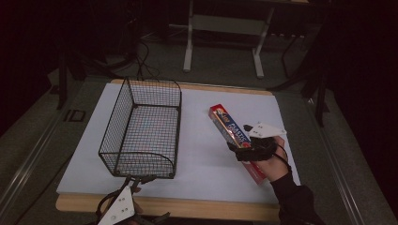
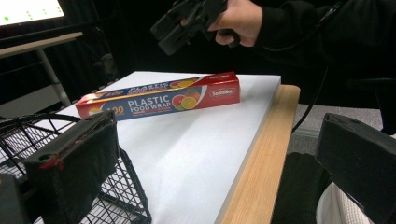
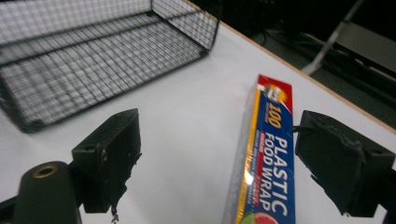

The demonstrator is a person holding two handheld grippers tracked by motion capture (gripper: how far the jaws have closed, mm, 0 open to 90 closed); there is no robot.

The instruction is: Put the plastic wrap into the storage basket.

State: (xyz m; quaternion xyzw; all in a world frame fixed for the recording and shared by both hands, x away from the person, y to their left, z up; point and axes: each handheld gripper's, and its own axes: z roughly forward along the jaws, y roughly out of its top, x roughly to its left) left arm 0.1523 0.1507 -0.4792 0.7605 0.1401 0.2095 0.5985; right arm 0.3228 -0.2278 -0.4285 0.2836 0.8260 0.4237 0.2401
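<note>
Right claw [image 3: 215, 163] is over the near end of the plastic food wrap box [image 1: 237, 140], jaws spread wide, nothing gripped. In the right gripper view the box runs lengthwise away between the jaws, closer to the right one, so they straddle its short width, well placed for a pinch. It lies flat on the white surface [image 1: 202, 140], right of the wire basket [image 1: 143, 129]. Left claw [image 1: 124, 199] waits open and empty at the basket's near corner, well apart from the box.

In the high view the right gripper [image 1: 241, 151] covers the middle of the plastic wrap box [image 1: 228, 127]. In the right gripper view the picture's bottom edge cuts the box off, and the wire basket [image 3: 70, 65] is blurred.
</note>
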